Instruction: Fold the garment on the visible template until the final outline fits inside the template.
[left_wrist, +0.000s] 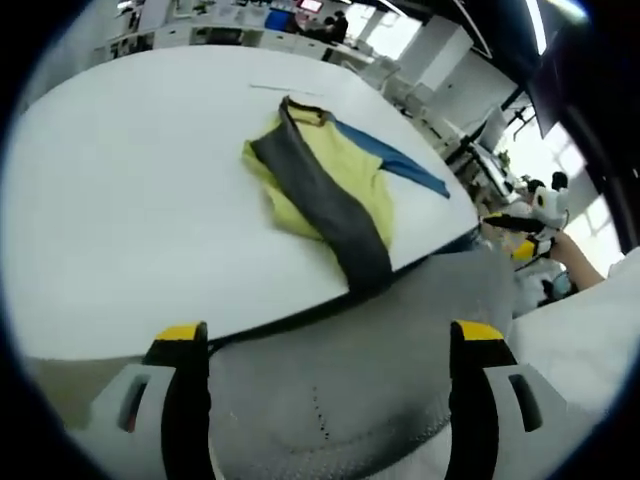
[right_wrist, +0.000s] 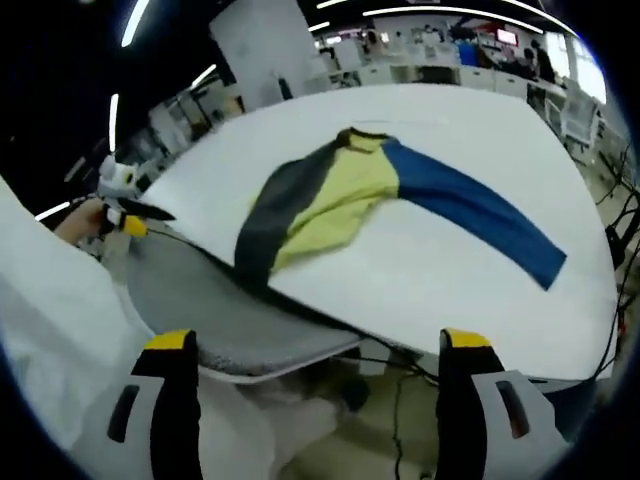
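A yellow garment (left_wrist: 330, 175) with one dark grey sleeve (left_wrist: 335, 215) and one blue sleeve (left_wrist: 400, 160) lies crumpled on the white table (left_wrist: 130, 200). The grey sleeve's end reaches the table's near edge. My left gripper (left_wrist: 328, 335) is open and holds nothing, hovering short of that edge. In the right gripper view the same garment (right_wrist: 345, 190) lies with its blue sleeve (right_wrist: 480, 215) stretched right and its grey sleeve (right_wrist: 270, 225) running toward me. My right gripper (right_wrist: 318, 342) is open and holds nothing, well short of the cloth.
A grey padded surface (left_wrist: 400, 340) sits below the table's near edge. The right gripper (left_wrist: 530, 215), held in a hand, shows at the right of the left gripper view. A person's white sleeve (right_wrist: 50, 320) lies at the left. Desks and cables stand beyond the table.
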